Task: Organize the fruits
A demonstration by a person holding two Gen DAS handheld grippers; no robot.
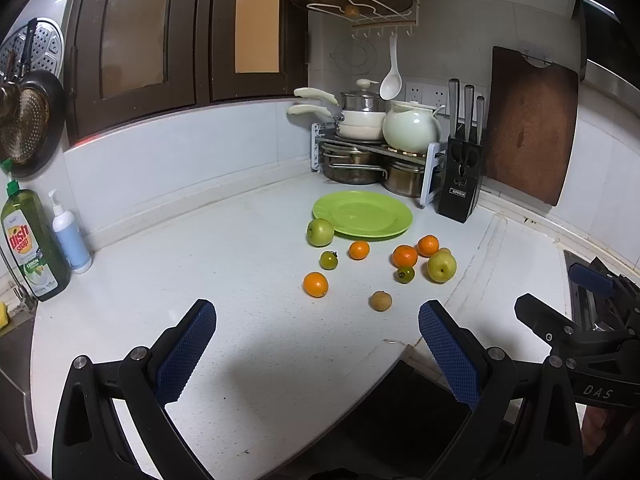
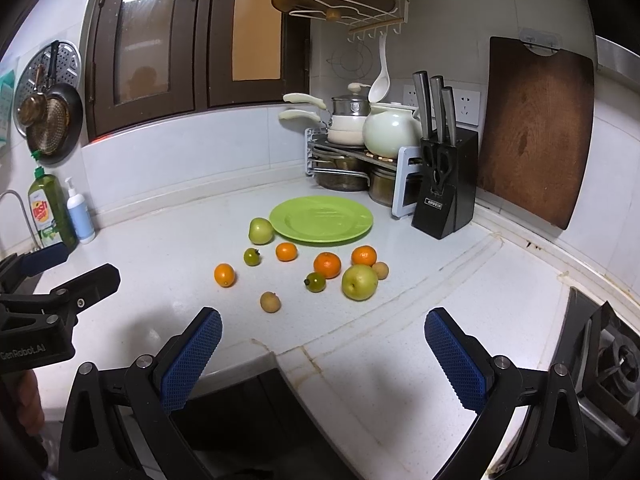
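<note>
My green plate [image 1: 362,214] holds nothing; the fruits lie loose on the worktop [image 1: 240,320] before it (a green apple [image 1: 320,232] touches its rim). My left hand-held gripper [image 1: 316,350] and right hand-held gripper [image 2: 323,354] are both spread wide, gripping nothing. A knife block [image 2: 444,196] stands beside the plate.

Four oranges [image 2: 327,265] out there, two green apples [image 2: 359,282], two small green tomatoes [image 2: 315,282], two brown longans [image 2: 270,302], one green plate [image 2: 321,220], and three knives [image 2: 435,109] in the block.

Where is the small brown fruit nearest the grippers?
The small brown fruit sits alone on the counter, nearest the cameras, left of the yellow-green apple.
</note>
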